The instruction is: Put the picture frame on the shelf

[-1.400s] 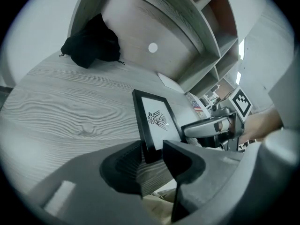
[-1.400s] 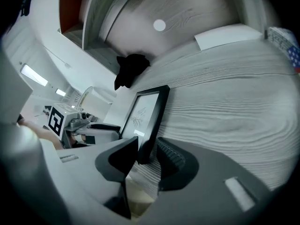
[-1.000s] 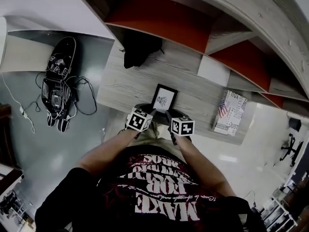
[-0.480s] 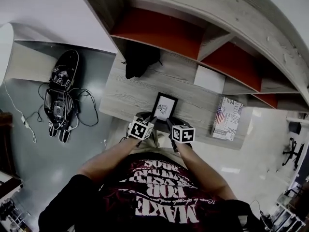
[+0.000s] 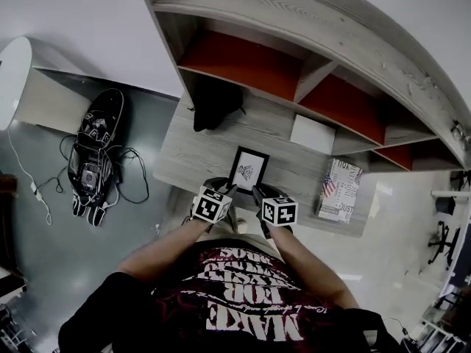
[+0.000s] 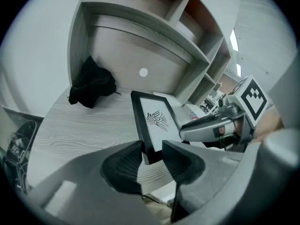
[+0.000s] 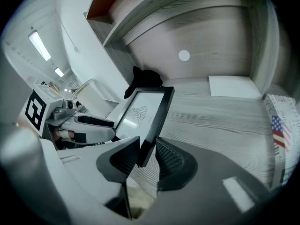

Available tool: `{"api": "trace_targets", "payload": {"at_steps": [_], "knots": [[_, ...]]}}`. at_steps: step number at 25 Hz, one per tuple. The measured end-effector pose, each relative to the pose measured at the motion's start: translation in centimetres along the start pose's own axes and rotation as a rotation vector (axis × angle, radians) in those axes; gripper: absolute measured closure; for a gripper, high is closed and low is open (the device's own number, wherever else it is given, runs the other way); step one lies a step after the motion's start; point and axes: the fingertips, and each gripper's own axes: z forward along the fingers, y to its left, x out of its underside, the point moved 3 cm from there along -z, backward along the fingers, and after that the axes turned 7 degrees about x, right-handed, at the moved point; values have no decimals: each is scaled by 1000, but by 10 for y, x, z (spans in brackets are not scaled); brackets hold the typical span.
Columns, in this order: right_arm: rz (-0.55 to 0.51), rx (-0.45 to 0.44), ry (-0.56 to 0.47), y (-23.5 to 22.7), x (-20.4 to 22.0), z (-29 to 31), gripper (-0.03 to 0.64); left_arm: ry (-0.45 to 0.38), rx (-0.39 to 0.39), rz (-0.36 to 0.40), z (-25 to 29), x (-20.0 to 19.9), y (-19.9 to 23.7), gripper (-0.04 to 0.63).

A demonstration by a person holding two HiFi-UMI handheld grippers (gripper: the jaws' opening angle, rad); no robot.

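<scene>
Picture frame: gripped at both lower corners.
Left gripper: jaws clamped on one corner.
Right gripper: jaws pinching the other corner.
Head view only: skateboard on the floor.

the person wears a black short-sleeved t-shirt printed across the chest with large white and dark red lettering. the left gripper and right gripper are smooth grey moulded shells, broad and rounded, with dark ribbed pads lining the inner faces of the jaws. each carries a white cube bearing black square markers.
</scene>
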Motion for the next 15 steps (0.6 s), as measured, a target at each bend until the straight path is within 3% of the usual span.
{"api": "trace_targets", "payload": {"at_steps": [15], "knots": [[-123,-6,-144,19,-44,-38,488,-129,-49,25,-40,-33,-17,453]]}}
